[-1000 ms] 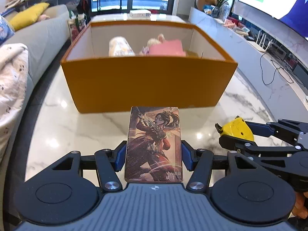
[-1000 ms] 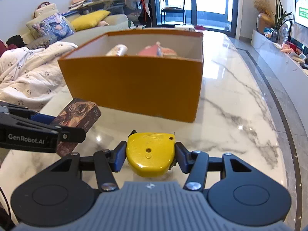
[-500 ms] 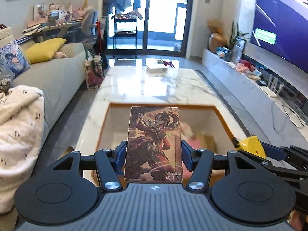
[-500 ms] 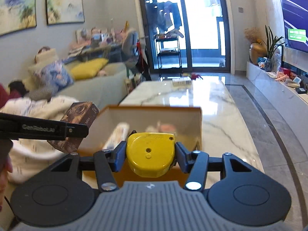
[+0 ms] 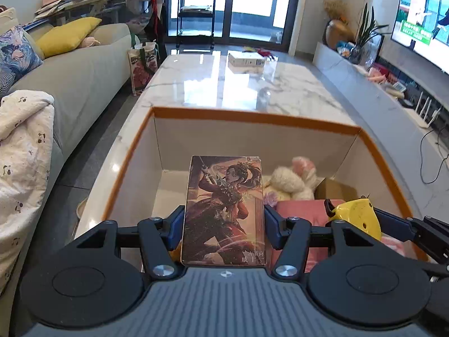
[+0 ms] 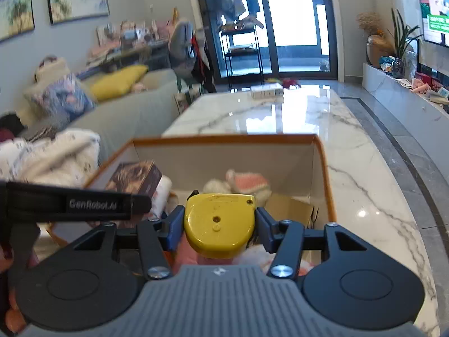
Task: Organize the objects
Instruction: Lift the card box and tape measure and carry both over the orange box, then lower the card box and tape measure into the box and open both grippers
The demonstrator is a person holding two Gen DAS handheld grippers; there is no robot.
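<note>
**A:** What surrounds the work area?

**B:** A long marble desk (image 5: pixel 294 90) carries an orange box (image 5: pixel 252 118) with pale inner walls. At the desk's far end lies a small white carton (image 5: pixel 246 59). A grey sofa (image 5: pixel 84 64) runs along the left side with a yellow cushion (image 5: pixel 67 35) and a spotted blanket (image 5: pixel 22 151) on it. A television (image 5: pixel 421 19) is on the right wall above a low ledge, where a potted plant (image 5: pixel 367 31) stands.

**A:** Anything in the way?

**B:** Both tools hang over the open box, side by side. From the right wrist view, the left hand-held gripper (image 6: pixel 132 203) crosses the lower left and hides part of the box's interior.

**A:** What does each one carry?

**B:** The left hand-held gripper (image 5: pixel 223 224) is clamped on an illustrated card box (image 5: pixel 223 210), held flat above the box's left half. The right hand-held gripper (image 6: pixel 220 224) is closed around a yellow tape measure (image 6: pixel 220 221), above the right half.

**A:** And inside the box?

**B:** A cream and pink plush toy (image 5: pixel 294 179) lies toward the far right corner. A pink item (image 5: pixel 300 210) sits nearer, and a brown cardboard piece (image 6: pixel 289 207) rests against the right wall. A pale cylindrical thing (image 6: pixel 162 193) lies on the left, mostly hidden.
</note>
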